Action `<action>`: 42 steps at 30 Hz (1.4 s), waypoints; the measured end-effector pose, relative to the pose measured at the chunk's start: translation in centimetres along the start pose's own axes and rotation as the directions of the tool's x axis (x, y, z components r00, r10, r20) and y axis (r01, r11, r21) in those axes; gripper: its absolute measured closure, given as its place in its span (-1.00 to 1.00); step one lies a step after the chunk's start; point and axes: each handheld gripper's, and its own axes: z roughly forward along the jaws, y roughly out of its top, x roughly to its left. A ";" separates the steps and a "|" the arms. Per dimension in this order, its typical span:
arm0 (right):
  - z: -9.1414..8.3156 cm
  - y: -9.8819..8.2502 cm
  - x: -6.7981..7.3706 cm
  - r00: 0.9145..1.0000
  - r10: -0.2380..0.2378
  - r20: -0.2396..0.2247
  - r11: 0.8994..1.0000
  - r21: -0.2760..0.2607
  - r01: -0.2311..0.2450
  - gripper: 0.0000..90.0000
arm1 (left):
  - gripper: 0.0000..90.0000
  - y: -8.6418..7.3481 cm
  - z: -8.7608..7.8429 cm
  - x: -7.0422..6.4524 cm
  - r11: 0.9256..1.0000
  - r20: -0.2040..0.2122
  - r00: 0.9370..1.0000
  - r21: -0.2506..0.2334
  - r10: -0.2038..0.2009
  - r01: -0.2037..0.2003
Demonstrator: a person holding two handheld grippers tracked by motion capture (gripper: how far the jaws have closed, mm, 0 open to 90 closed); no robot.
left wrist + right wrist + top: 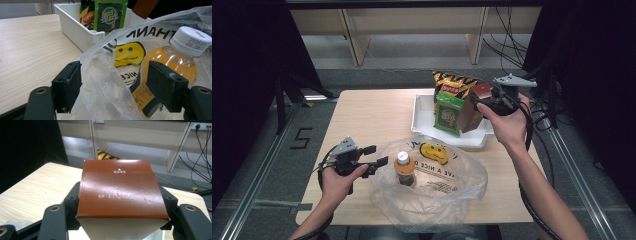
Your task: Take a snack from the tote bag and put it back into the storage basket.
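Smiley-face plastic bag reading "NICE", orange-drink bottle inside.

Table w/ tray sitting at far right; plastic bag lying just in front of it, at near edge. Bottle standing upright in bag, left side. Chip bag & seaweed pack standing in tray, pack in front. Box sitting right of pack, right gripper clamping its top. Left gripper hovering left of bag, bag edge betw. its spread jaws.
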 end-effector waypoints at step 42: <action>1.8 -1.5 -0.7 0.998 -0.019 0.068 0.999 -0.042 0.022 -0.13 | -0.39 0.0 0.0 0.0 1.000 0.002 1.000 0.005 0.007 -0.007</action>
